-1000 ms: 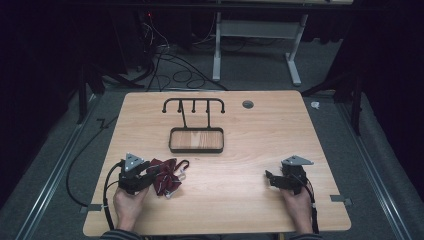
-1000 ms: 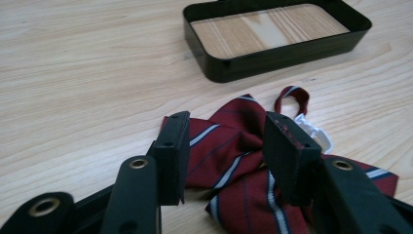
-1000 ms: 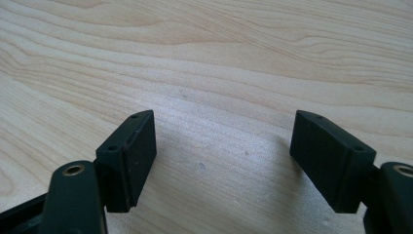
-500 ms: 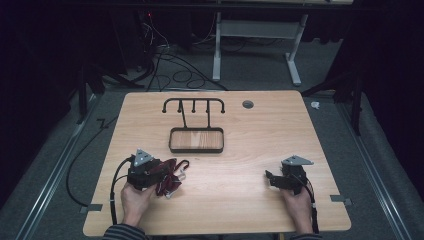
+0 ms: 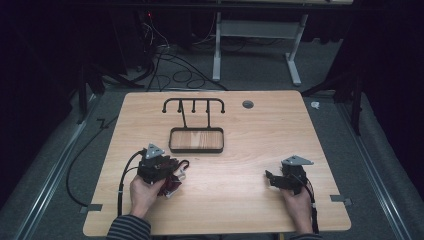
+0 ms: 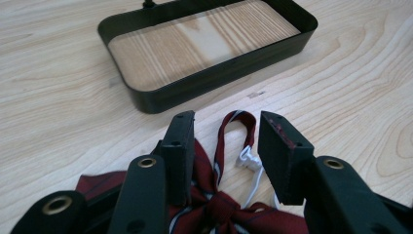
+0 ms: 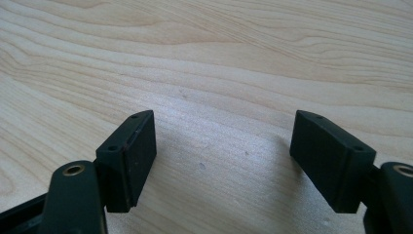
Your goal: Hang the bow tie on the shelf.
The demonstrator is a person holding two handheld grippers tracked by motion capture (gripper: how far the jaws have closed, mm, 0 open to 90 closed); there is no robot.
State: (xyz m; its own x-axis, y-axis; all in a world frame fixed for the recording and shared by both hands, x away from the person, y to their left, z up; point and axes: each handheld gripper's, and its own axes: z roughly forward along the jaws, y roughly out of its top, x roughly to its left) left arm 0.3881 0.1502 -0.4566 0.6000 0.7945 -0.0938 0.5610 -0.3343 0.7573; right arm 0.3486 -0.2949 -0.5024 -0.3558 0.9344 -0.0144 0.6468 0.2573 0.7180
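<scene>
The left hand-held gripper [image 6: 221, 146] sits low over the wooden surface [image 5: 240, 200] at the near left, gripped by the person's left hand [image 5: 142, 192]. Its jaws stand partly open and have just been closing in. Between them lies a dark red bow tie [image 6: 219, 207] with thin blue and white stripes. The knot of the bow is in the gap near the base of the jaws, and one wing spreads out under the left jaw. The pads do not press on the cloth. A red strap loop [image 6: 236, 124] of the tie runs forward past the jaw tips. A small white clip [image 6: 247, 158] and a thin white cord lie just inside the right jaw; whether that jaw touches them I cannot tell.

In the high view the bow tie [image 5: 172, 182] shows from under the left hand-held gripper [image 5: 165, 167], spreading toward the middle of the surface. Just beyond it stands a black tray [image 5: 196, 149] with a wooden floor, from whose far edge rises a black hook rack [image 5: 194, 104].

The right hand-held gripper [image 7: 221, 156] is at the near right, well apart from the tie. Its jaws are spread wide with bare wood between them, holding nothing. The person's right hand [image 5: 296, 202] holds it.
</scene>
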